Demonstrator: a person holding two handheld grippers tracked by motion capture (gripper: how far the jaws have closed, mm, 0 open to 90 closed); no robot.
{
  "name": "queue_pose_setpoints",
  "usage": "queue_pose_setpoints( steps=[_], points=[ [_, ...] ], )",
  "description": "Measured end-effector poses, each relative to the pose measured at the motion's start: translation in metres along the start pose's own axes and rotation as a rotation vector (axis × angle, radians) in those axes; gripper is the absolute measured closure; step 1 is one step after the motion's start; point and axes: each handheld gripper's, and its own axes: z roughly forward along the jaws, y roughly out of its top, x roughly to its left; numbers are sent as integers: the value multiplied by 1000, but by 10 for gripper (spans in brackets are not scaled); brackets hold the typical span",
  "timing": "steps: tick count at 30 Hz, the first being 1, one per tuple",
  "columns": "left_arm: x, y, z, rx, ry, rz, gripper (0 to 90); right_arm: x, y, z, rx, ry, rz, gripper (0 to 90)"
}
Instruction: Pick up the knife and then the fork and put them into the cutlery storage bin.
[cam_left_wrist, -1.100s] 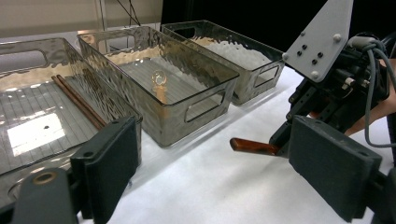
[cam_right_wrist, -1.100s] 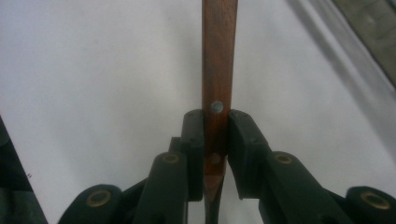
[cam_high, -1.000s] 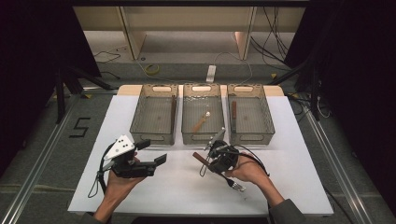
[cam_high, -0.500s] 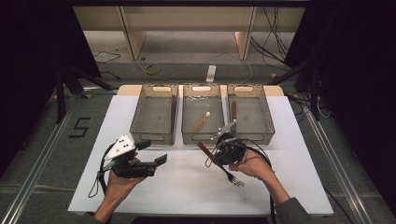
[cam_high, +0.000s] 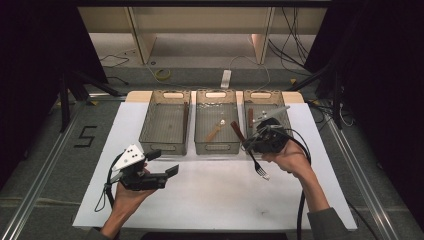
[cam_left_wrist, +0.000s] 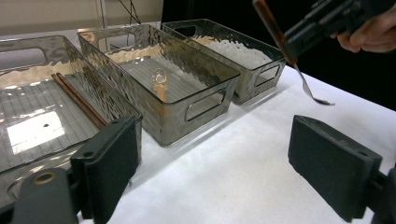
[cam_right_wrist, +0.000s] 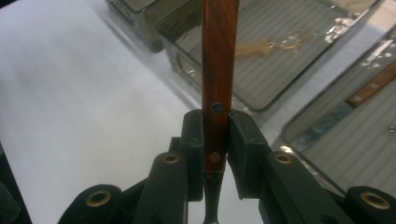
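**Fork held above the table in front of the bins**

The right gripper (cam_high: 254, 142) clamps the wooden handle of a fork (cam_high: 248, 149), jaws closed tight on it; the tines hang clear of the white table (cam_high: 210, 200), just before the middle bin (cam_high: 217, 146). The left gripper (cam_high: 162, 162) rests at the near left, jaws wide apart and empty.

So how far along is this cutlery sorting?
Three bins already hold items: chopsticks in the left one, a spoon in the middle, a wooden-handled piece in the right. The right claw grips a fork above the table, not yet binned. The left claw is open.
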Motion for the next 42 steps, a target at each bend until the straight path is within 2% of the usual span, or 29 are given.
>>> queue_pose_setpoints(
  steps=[6, 10, 22, 28, 42],
  points=[
    [0, 0, 0, 0, 1, 2, 157, -20, 6, -12, -60, -22, 48, 773],
    [0, 0, -1, -2, 3, 1, 157, -31, 14, -19, -95, -56, 70, 773],
    [0, 0, -1, -7, 2, -4, 157, -62, 38, -31, -142, -131, 117, 772],
    [0, 0, -1, -9, 2, -2, 157, -79, 46, -30, -173, -168, 158, 772],
    [0, 0, -1, -7, 0, -6, 157, -110, 50, -6, -166, -210, 270, 772]
  ],
)
